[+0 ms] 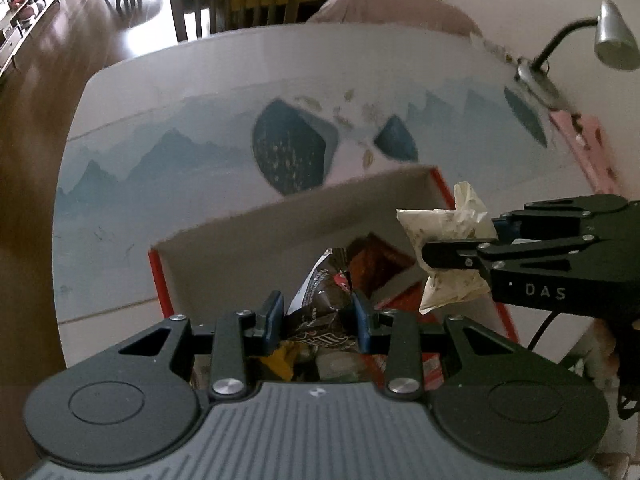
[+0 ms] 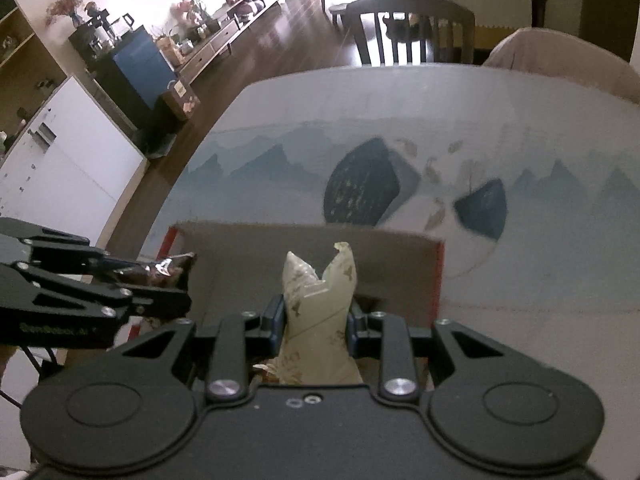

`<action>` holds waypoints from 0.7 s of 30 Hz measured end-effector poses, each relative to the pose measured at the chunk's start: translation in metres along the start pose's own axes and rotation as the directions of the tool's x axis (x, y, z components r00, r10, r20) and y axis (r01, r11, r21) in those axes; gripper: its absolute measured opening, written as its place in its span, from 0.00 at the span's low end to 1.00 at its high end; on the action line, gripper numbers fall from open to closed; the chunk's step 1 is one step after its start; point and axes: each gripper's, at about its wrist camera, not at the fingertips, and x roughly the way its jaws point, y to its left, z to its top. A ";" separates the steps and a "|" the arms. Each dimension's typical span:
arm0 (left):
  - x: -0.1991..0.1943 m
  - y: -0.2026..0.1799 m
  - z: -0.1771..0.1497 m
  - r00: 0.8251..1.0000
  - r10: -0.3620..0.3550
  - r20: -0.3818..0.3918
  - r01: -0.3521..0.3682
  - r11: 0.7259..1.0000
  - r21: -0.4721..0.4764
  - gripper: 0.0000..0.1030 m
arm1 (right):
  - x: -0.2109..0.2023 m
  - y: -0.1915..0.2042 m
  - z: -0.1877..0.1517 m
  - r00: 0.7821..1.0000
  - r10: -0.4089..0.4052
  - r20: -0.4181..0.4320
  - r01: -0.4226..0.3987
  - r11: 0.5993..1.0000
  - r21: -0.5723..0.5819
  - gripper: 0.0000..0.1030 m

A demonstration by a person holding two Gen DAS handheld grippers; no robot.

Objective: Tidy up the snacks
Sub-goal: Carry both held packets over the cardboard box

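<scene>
Over the mountain-print tablecloth (image 1: 168, 168) I hold both packets above the open red box (image 1: 280, 216): left gripper (image 1: 318, 320) pinching the dark snack bag (image 1: 320, 300), right gripper (image 2: 316, 322) clamping the pale pouch (image 2: 320, 292) nearer its right wall

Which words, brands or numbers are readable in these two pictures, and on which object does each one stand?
"DAS": white letters on the side of the right tool, in the left wrist view.
Side of the left tool, right wrist view: a line of print, too blurred to read.
Dark snack packet in the left tool: printing unreadable.
Pale snack bag: no text visible.
</scene>
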 end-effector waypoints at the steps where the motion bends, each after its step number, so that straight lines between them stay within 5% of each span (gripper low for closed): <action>1: 0.004 0.000 -0.004 1.000 0.000 -0.010 0.001 1.000 0.001 0.34 | 0.002 0.001 -0.005 1.000 0.002 -0.007 -0.002 1.000 0.001 0.27; 21: 0.071 -0.008 -0.047 0.985 0.034 -0.167 -0.031 0.999 0.021 0.35 | 0.027 0.014 -0.051 0.996 0.040 -0.084 -0.038 0.999 0.027 0.27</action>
